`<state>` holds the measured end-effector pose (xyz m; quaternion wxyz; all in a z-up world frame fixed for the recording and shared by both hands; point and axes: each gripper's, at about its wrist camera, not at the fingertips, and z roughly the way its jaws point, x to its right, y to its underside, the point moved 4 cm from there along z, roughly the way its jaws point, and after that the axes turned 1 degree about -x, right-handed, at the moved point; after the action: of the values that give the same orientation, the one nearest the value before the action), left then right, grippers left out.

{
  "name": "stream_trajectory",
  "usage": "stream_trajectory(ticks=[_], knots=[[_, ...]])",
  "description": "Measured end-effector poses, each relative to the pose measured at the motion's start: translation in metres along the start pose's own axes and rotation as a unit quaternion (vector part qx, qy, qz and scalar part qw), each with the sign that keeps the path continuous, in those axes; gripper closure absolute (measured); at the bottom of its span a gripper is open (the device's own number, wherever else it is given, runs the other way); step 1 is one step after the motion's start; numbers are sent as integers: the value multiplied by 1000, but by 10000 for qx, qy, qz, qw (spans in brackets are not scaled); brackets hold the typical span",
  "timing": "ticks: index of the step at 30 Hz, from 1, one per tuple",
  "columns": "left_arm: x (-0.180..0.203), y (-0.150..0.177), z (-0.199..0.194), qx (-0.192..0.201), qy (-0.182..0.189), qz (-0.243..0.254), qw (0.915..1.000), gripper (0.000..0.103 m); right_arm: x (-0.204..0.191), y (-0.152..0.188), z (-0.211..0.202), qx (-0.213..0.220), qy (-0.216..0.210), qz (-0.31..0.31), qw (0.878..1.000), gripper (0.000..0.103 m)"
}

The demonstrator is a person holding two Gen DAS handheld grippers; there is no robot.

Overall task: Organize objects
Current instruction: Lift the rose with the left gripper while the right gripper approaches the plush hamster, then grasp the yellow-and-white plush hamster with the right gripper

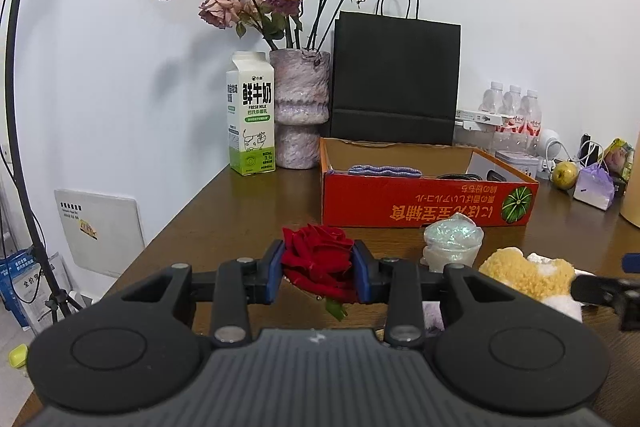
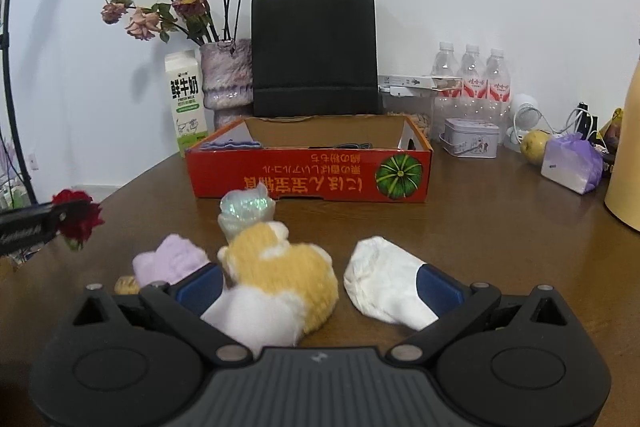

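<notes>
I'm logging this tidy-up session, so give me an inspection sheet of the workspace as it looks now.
Surface: brown wooden table, bare patches in front.
Job's things: red rose; plush cat; white cloth; lilac cloth; iridescent bundle; red cardboard box, open, partly filled.
Clutter: milk carton, vase of dried roses, black paper bag, water bottles, tin, pear.
Grippers: left gripper shut on the rose; right gripper open, around the plush cat.
Cables: white cable at far right.
Surroundings: white wall; light stand at left.
</notes>
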<state>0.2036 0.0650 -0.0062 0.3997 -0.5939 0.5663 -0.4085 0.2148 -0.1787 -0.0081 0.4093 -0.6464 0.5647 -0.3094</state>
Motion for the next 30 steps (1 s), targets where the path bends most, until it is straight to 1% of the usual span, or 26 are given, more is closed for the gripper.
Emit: stream_trajectory(ticks=[4,6,8,10,13,18,19,22,23,25,27,30], knots=[[0,0,-1,-26,29,-23,10000,67,-4,-4,22,-292,24,125,9995,4],[-1,-1,-1,-25,51,-36,10000,67,-6,-2,32,-475,131,117,9987,7],[-1,-1,-2,-15,71,-42,10000,67,-5,4,39,-581,203,136,9980,8],[-1,0,-4,-16,90,-43,9999,67,-4,9,41,-530,188,206,9982,8],[-1,0,-6,12,126,-49,9999,67,-6,11,38,-441,233,129,9987,8],[-2,0,-7,4,127,-61,9999,67,-3,13,36,-407,227,151,9988,9],[-1,0,-7,-8,127,-64,9999,67,-2,14,35,-407,229,155,9988,9],[-2,1,-6,-39,127,-69,9999,67,0,16,31,-412,154,192,9988,17],[-2,1,-6,-47,127,-65,9999,67,1,17,29,-420,129,203,9988,17],[-1,1,-5,-65,123,-52,9999,67,2,17,28,-465,14,288,9985,22],[-1,2,-5,-78,115,-44,9999,67,2,16,31,-560,-117,399,9976,24],[-1,2,-3,-107,81,-39,9999,67,-4,15,40,-700,-117,359,9968,24]])
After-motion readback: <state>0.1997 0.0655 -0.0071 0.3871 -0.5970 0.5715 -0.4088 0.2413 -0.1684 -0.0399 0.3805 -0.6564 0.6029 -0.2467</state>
